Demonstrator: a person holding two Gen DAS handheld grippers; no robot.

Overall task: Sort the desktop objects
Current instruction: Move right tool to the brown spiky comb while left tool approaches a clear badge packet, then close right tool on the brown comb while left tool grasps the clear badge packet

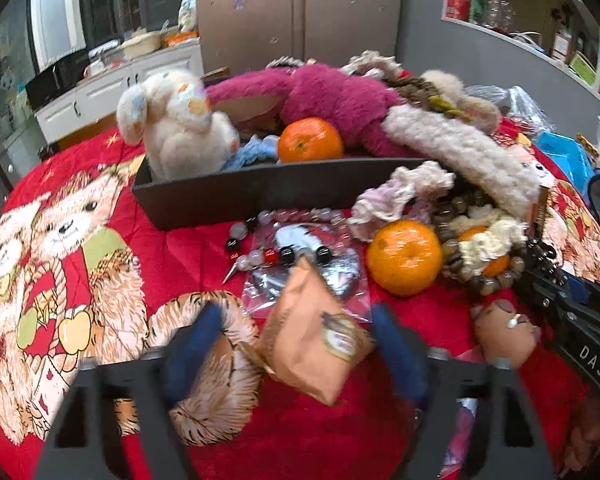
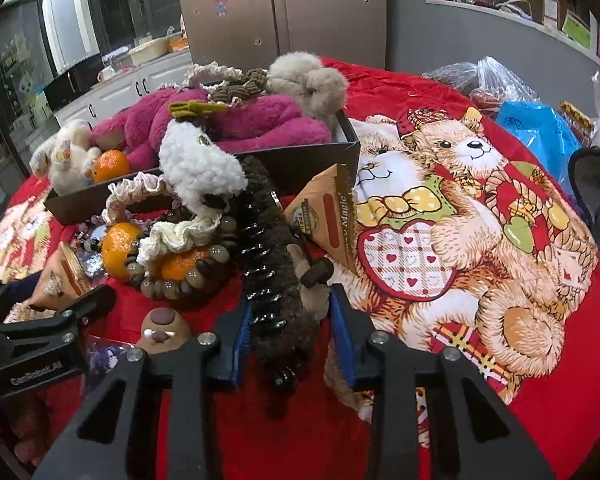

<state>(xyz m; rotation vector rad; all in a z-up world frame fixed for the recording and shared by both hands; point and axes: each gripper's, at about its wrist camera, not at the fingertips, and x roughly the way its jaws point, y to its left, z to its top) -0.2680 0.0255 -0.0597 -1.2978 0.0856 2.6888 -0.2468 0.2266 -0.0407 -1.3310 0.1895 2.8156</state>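
Note:
My left gripper (image 1: 296, 336) is open, its blue fingers on either side of an orange paper packet (image 1: 312, 344) lying on the red cloth. My right gripper (image 2: 290, 316) is open around a dark brown fuzzy scrunchie (image 2: 284, 280) and a black spiral hair tie (image 2: 260, 256); I cannot tell whether the pads touch them. A black box (image 1: 236, 192) holds a magenta plush (image 1: 332, 96), a white plush rabbit (image 1: 176, 128) and an orange (image 1: 310, 140). Two more oranges (image 1: 404, 256), bead bracelets (image 1: 460, 264) and scrunchies (image 1: 400, 196) lie in front of it.
A second orange packet (image 2: 332, 220) leans by the box corner. A plastic bag with small items (image 1: 304, 256) and a brown capybara toy (image 1: 504, 332) lie nearby. Blue and clear bags (image 2: 540, 128) sit at the far right. The red bear-print cloth (image 2: 500, 240) covers the table.

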